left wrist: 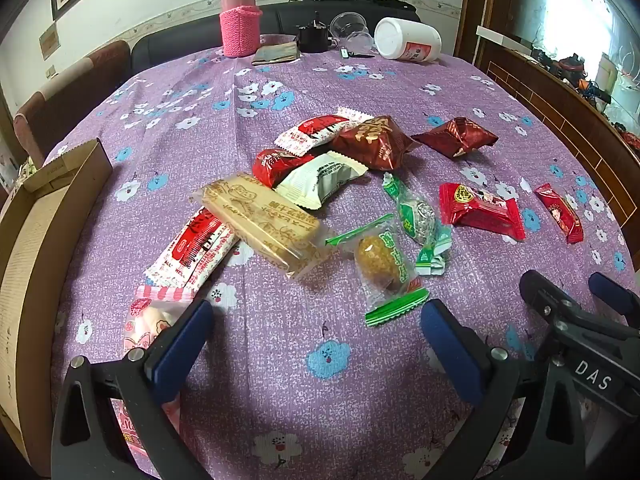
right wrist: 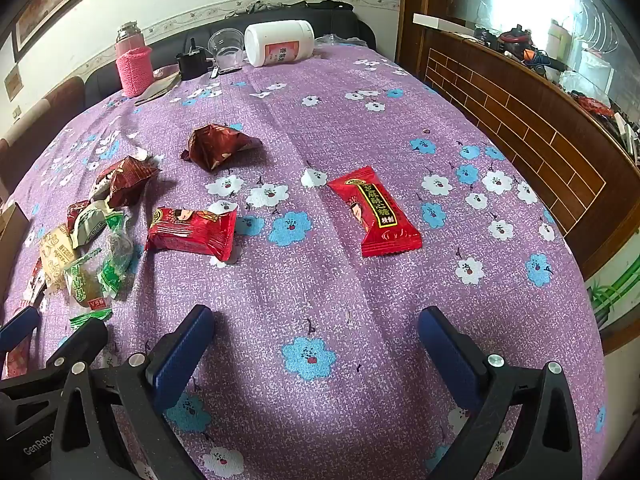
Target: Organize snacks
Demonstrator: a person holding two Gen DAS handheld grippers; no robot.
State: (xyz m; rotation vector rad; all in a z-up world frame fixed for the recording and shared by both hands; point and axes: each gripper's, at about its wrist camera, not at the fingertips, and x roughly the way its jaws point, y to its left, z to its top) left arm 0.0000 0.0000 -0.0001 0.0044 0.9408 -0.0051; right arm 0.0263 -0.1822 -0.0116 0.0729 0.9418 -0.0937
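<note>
Snacks (left wrist: pixel 320 184) lie scattered over the purple flowered desk (left wrist: pixel 280 360), most heaped mid-desk, a cardboard box (left wrist: pixel 36 240) at the left edge. Left gripper (left wrist: pixel 316 340) hovers with its fingers (left wrist: pixel 180 344) spread wide, nothing between them, a green-wrapped sweet (left wrist: pixel 384 268) just ahead. Right gripper (right wrist: pixel 316 340) too, fingers (right wrist: pixel 448 348) apart and empty, a red candy packet (right wrist: pixel 376 212) lying ahead of it.

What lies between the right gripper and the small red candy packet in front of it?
Nothing: in the right wrist view, only bare flowered tablecloth separates the open right gripper from the small red candy packet.
</note>
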